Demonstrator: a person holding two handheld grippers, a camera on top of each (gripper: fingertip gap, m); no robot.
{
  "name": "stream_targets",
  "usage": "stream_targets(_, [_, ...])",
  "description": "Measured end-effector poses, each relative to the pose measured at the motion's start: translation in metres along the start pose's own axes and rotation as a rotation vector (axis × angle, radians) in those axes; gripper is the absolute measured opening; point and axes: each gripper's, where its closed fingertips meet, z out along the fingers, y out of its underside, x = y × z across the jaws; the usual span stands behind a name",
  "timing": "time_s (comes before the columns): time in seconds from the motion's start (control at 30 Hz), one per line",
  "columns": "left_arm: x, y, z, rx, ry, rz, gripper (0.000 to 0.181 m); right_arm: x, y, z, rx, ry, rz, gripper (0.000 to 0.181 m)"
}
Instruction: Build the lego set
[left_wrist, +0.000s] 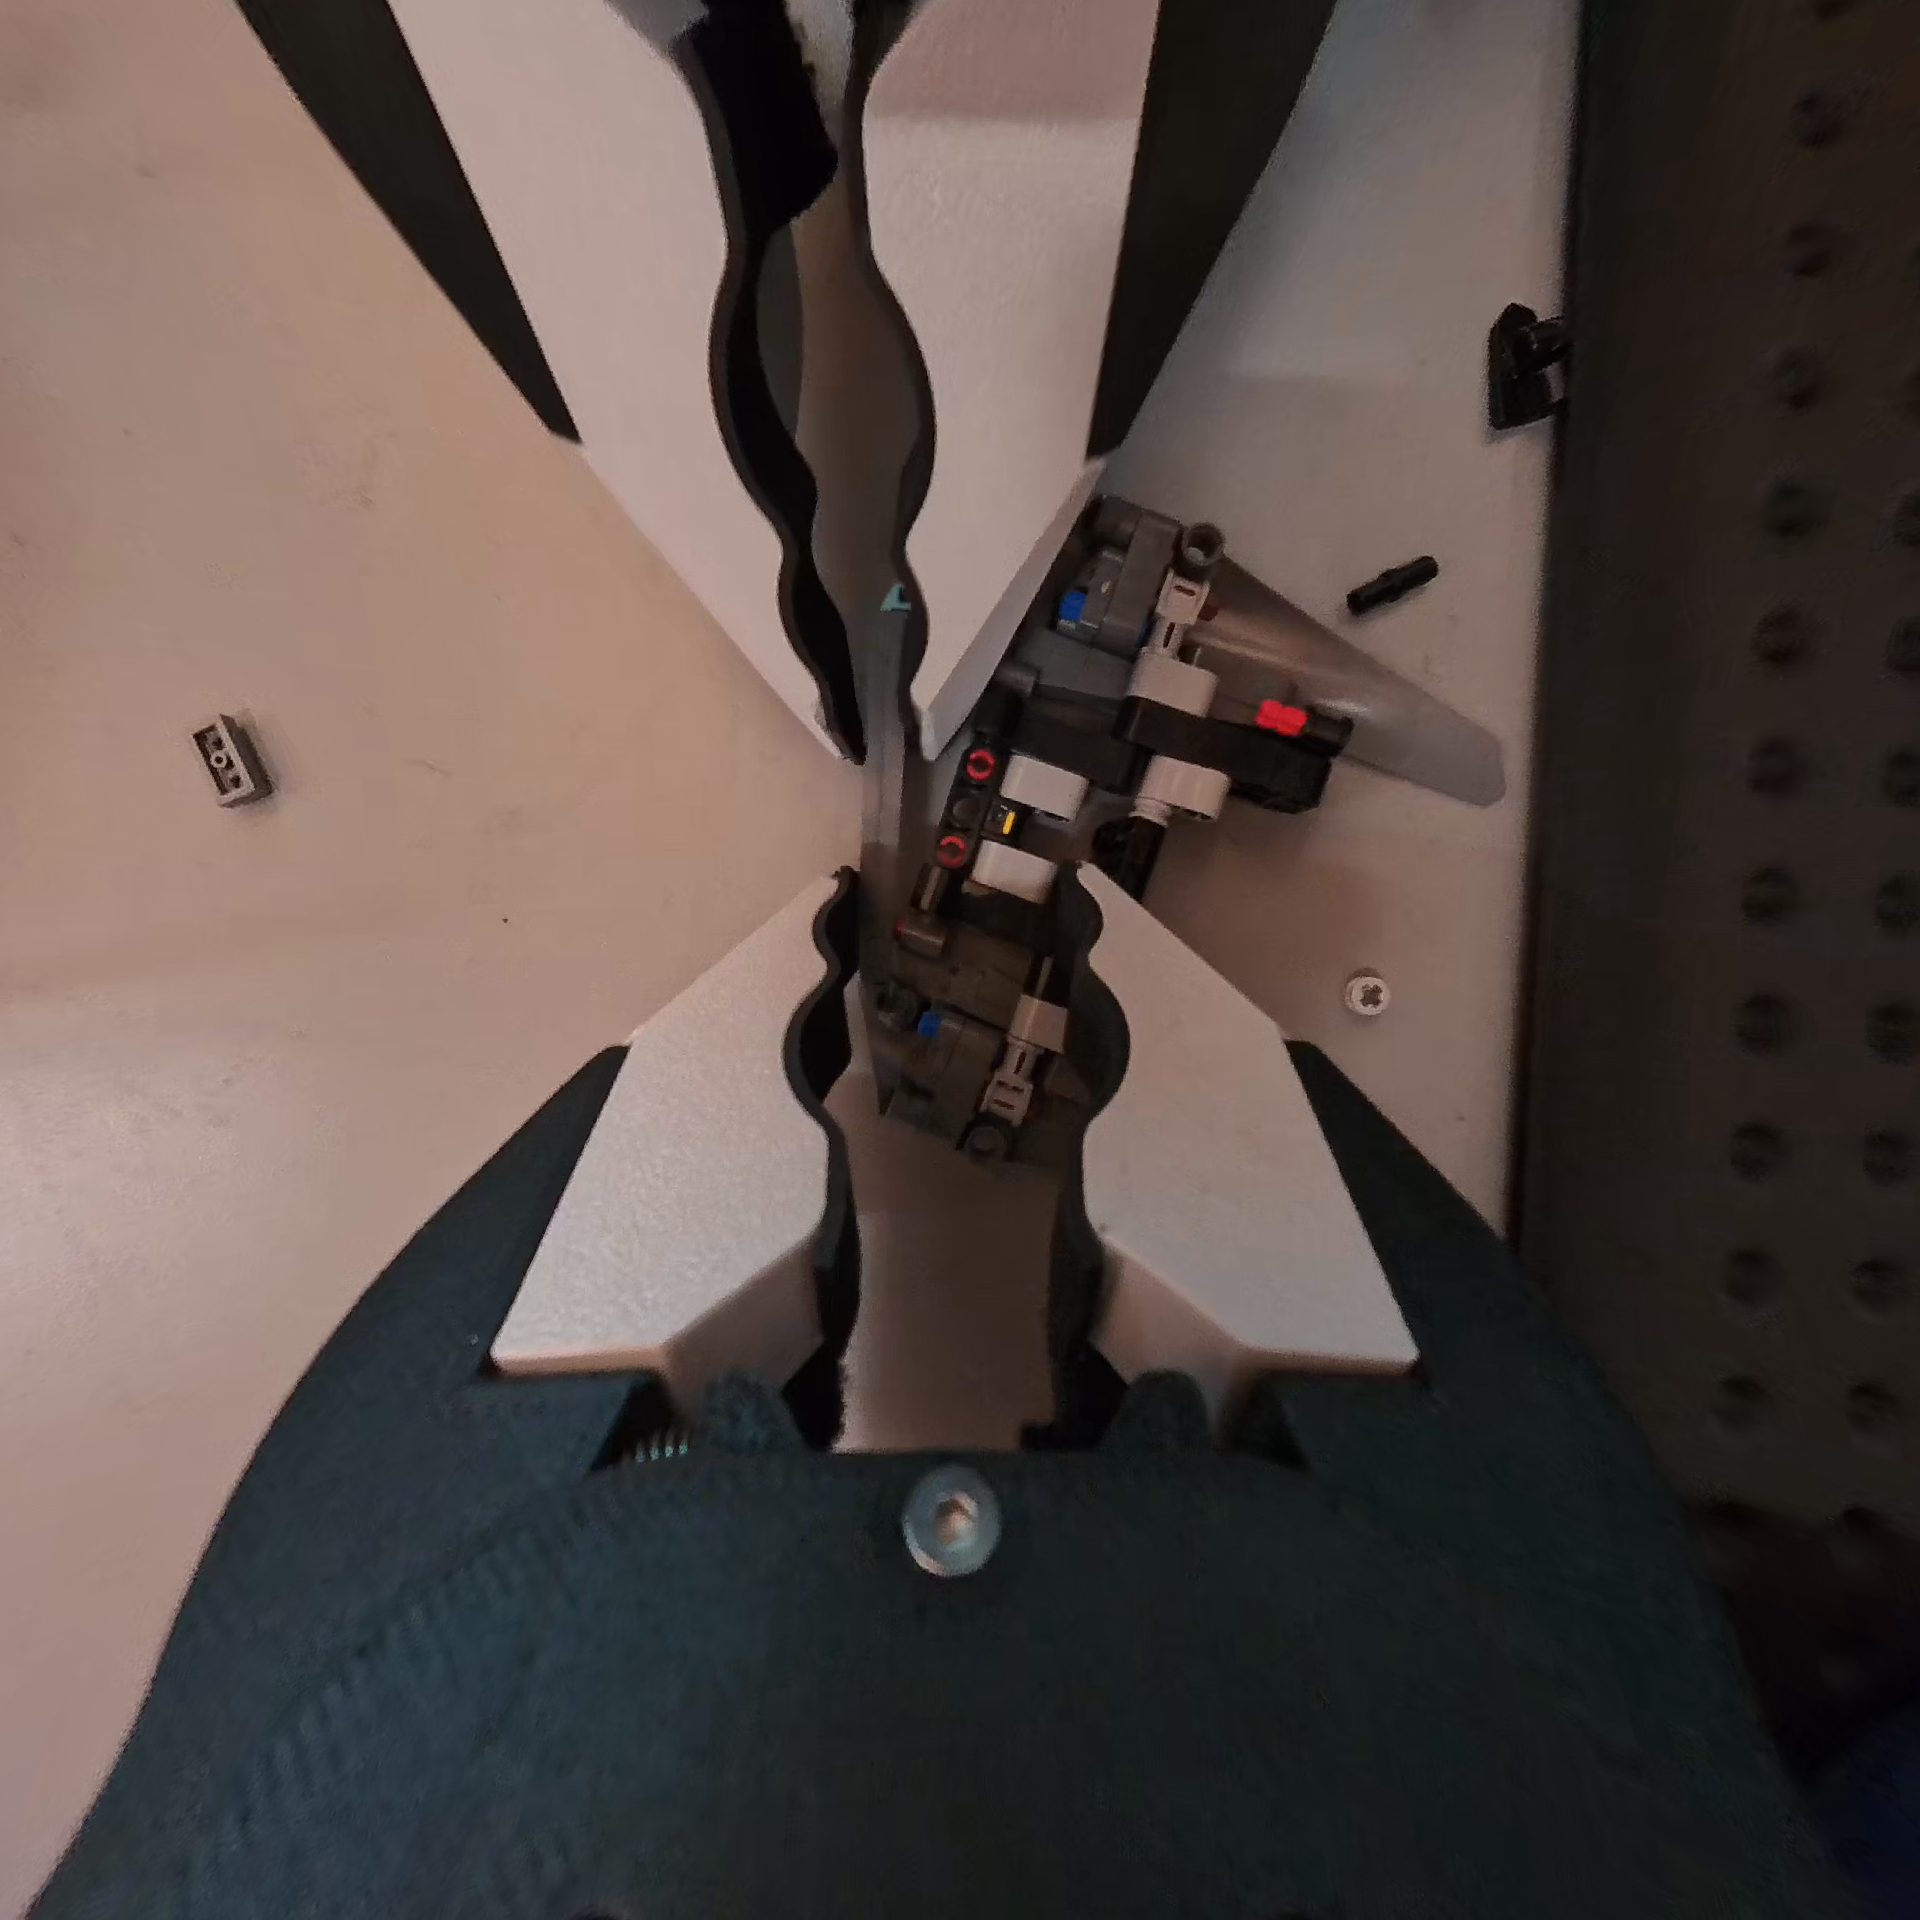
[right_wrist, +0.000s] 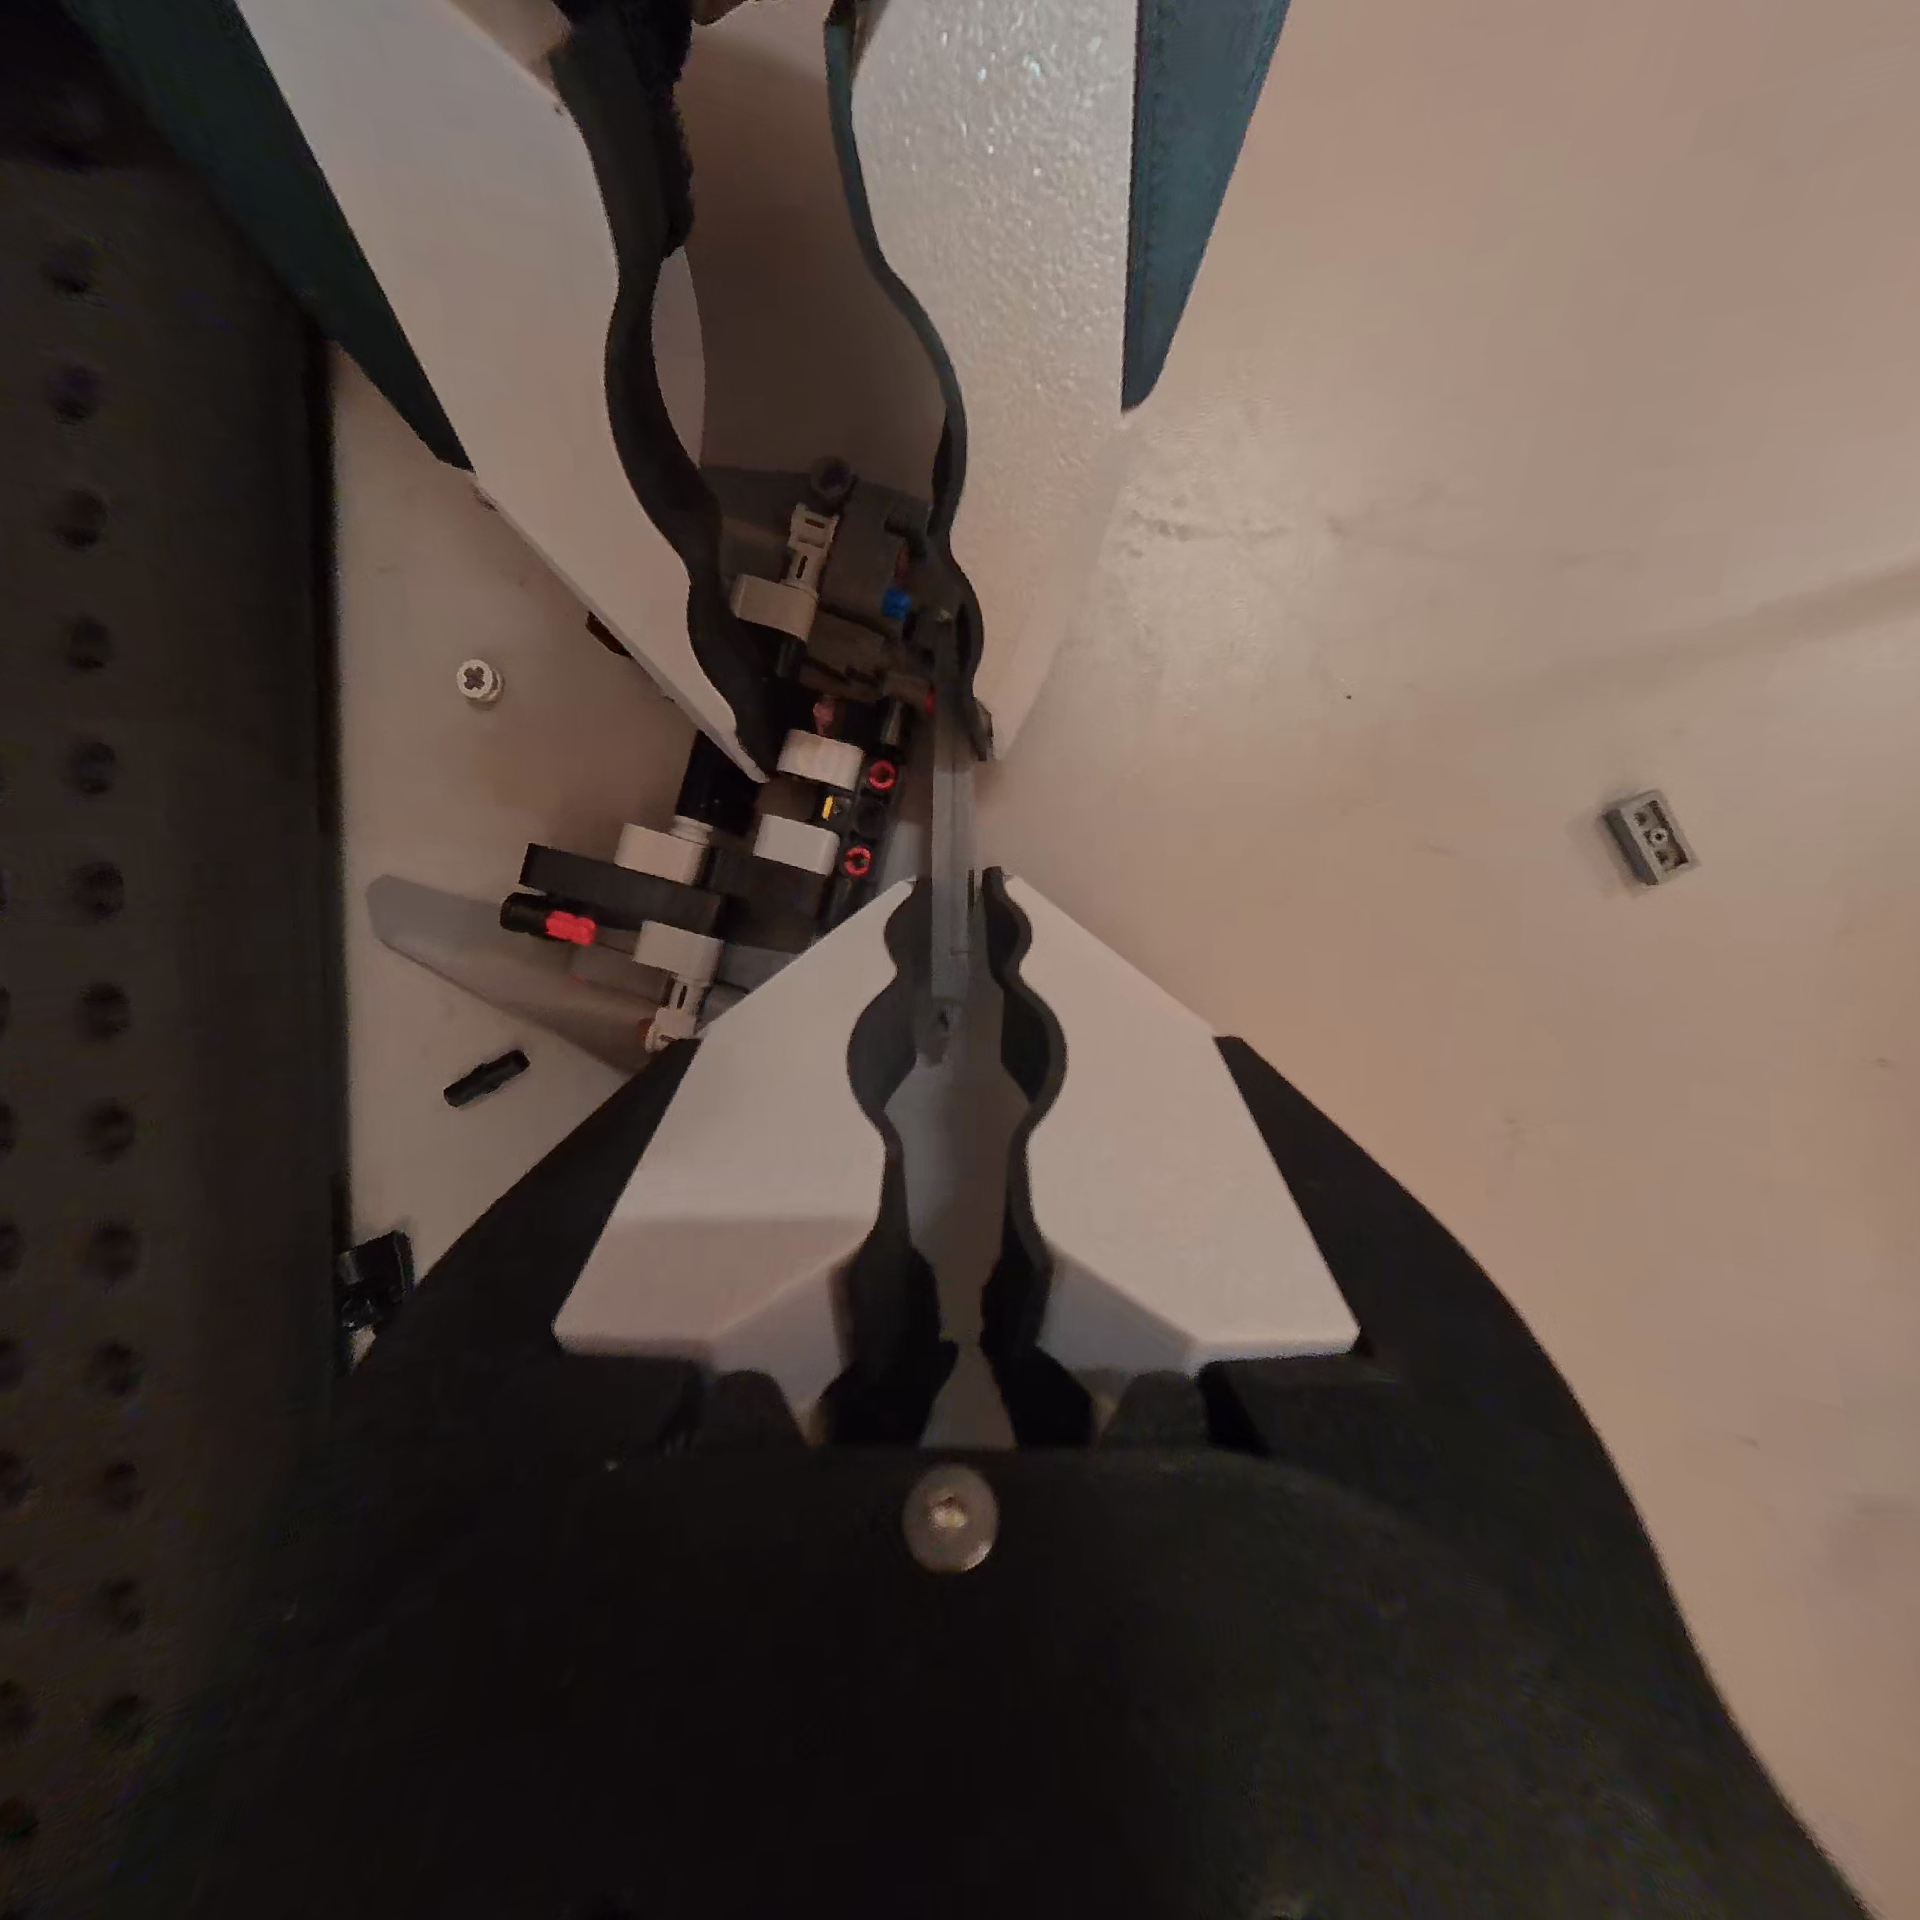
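The lego model (left_wrist: 1049, 790) is a cluster of grey, black and white beams with red pins and a flat grey wing (left_wrist: 1392, 707). My left gripper (left_wrist: 961, 883), teal with white fingers, is shut on the model's near end. My right gripper (right_wrist: 956, 883), black, is shut on a thin grey panel (right_wrist: 951, 831), held edge-on against the model's side with the red pins (right_wrist: 878, 774). The right gripper (left_wrist: 891, 748) comes in from the top of the left wrist view, facing the left one. The left gripper (right_wrist: 873, 764) likewise shows at the top of the right wrist view, around the model (right_wrist: 831, 623).
On the pale table (left_wrist: 416, 520) lie a small grey brick (left_wrist: 234, 758) (right_wrist: 1650, 836), a black pin (left_wrist: 1392, 584) (right_wrist: 486, 1077) and a black clip piece (left_wrist: 1525, 364). A screw head (left_wrist: 1367, 995) sits in the table. A dark perforated panel (left_wrist: 1766, 831) borders that side. Only a small space, under 4 cm, lies between the two pairs of fingers.
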Motion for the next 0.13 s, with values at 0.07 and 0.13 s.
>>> stream_targets(0.07, [0.0001, 0.0003, 0.0001, 0.000, 0.002, -0.002, 0.036, 0.0003, 0.0011, -0.0022, 0.000, -0.003, 0.001, 0.010])
stream_targets(0.13, [-0.0002, 0.0005, 0.0000, -0.001, 0.001, -0.004, 0.035, -0.0005, 0.0030, -0.0035, 0.000, -0.018, 0.009, 0.011])
